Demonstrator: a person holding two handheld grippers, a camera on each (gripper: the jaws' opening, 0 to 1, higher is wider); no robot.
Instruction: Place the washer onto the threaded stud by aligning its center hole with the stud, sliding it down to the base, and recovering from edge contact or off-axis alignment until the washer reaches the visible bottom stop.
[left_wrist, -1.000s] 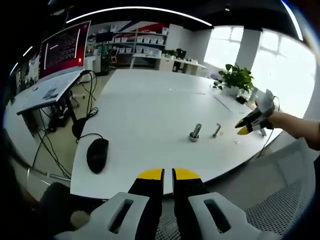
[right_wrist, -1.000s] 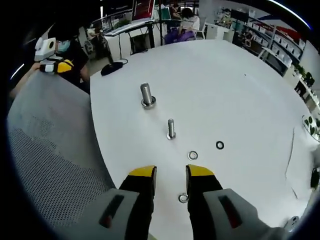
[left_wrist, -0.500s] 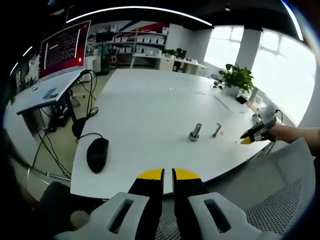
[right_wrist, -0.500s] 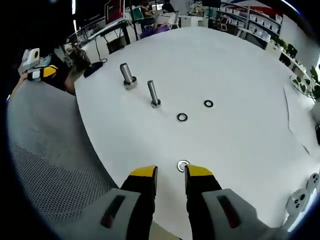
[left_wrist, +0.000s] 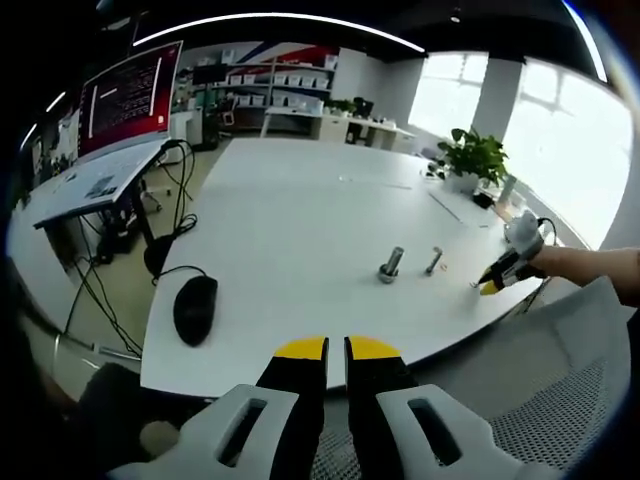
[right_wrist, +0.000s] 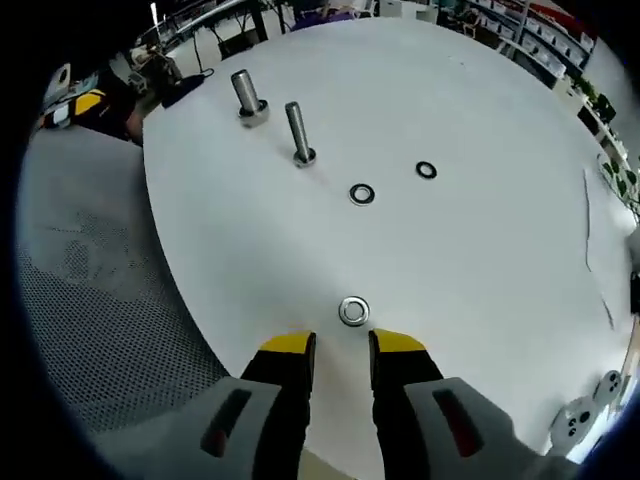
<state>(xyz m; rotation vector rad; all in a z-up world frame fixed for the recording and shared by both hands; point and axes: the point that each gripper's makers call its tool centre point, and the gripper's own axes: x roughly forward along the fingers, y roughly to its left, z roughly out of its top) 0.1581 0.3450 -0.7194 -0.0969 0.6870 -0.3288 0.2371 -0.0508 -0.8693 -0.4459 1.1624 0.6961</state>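
Observation:
A silver washer (right_wrist: 353, 311) lies flat on the white table (right_wrist: 480, 260), just ahead of my right gripper (right_wrist: 341, 345). That gripper is open and holds nothing. Farther off lie a second silver washer (right_wrist: 362, 194) and a dark one (right_wrist: 426, 171). Beyond them stand a thin threaded stud (right_wrist: 297, 135) and a thicker stud (right_wrist: 244, 97). In the left gripper view both studs (left_wrist: 390, 265) (left_wrist: 433, 262) stand near the table's right edge, with the right gripper (left_wrist: 497, 279) low beside them. My left gripper (left_wrist: 336, 348) hangs off the table's near edge, shut and empty.
A black mouse (left_wrist: 195, 308) with its cable lies at the table's near left. A potted plant (left_wrist: 470, 158) stands at the far right. A grey mesh chair (right_wrist: 90, 290) sits beside the table edge. A desk with a monitor (left_wrist: 125, 95) stands beyond.
The right gripper has dropped lower over the table near its edge, and the near washer now lies just past its fingertips instead of between them. The left gripper has not moved.

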